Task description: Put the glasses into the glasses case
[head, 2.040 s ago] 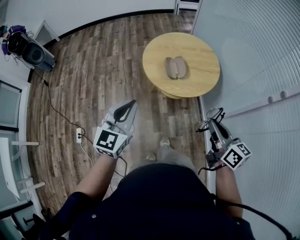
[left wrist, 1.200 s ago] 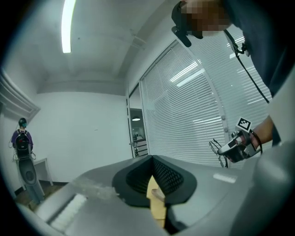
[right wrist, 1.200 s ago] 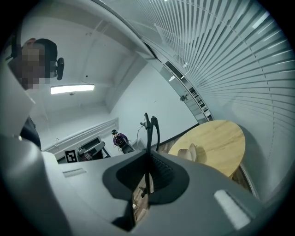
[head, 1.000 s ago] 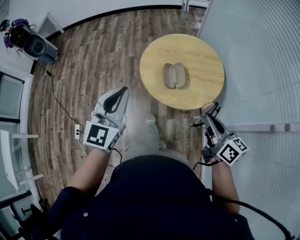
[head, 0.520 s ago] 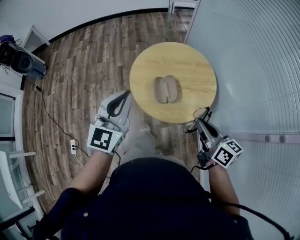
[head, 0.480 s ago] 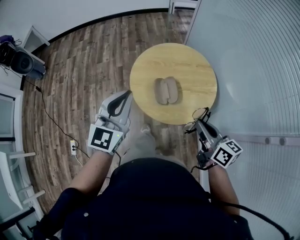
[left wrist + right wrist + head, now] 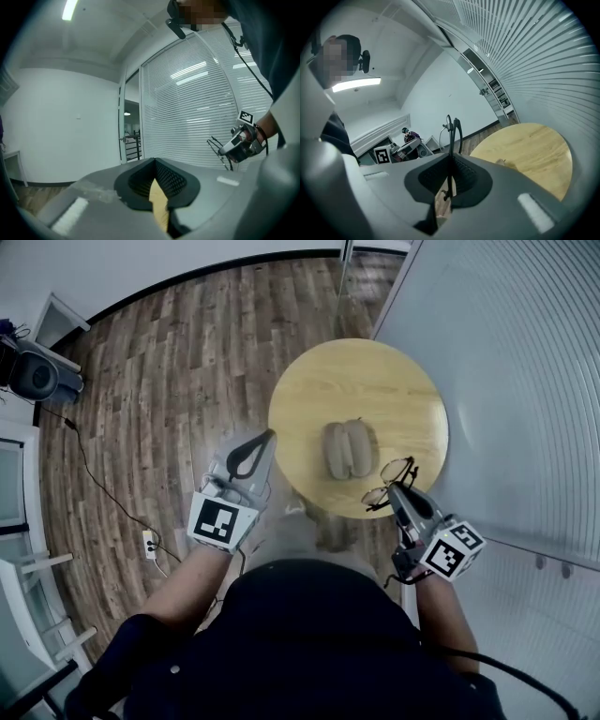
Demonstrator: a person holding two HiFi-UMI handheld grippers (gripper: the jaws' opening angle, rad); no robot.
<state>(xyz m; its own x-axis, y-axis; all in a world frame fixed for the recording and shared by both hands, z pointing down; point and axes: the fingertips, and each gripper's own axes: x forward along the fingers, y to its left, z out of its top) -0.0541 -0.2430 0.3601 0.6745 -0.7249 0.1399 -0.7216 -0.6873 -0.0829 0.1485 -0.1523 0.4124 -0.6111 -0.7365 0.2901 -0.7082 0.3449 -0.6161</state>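
A round, light-wood tabletop (image 7: 394,381) stands on a floor of brown wooden planks (image 7: 169,371). A tall partition of white horizontal slats (image 7: 516,381) curves past the tabletop's right side, and a plain white wall lies beyond its far side. Well to the left of the tabletop a black piece of equipment (image 7: 36,376) sits by the wall, with a dark cable (image 7: 94,470) trailing from it across the planks.

At the tabletop's centre lies the open, grey-brown glasses case (image 7: 348,448), its two rounded halves side by side and facing up.

The thin, dark wire-framed glasses (image 7: 384,484) are off the tabletop, held over its near rim. The right tongs (image 7: 394,489) are clenched on the frame. From the right gripper view the frame stands upright out of the closed jaws (image 7: 450,157), with the tabletop spreading beyond.

The left tongs (image 7: 266,437) hover just off the tabletop's near-left edge. Their jaws are pressed together with nothing between them, as the left gripper view (image 7: 154,161) confirms. The person stands at the tabletop's near side.
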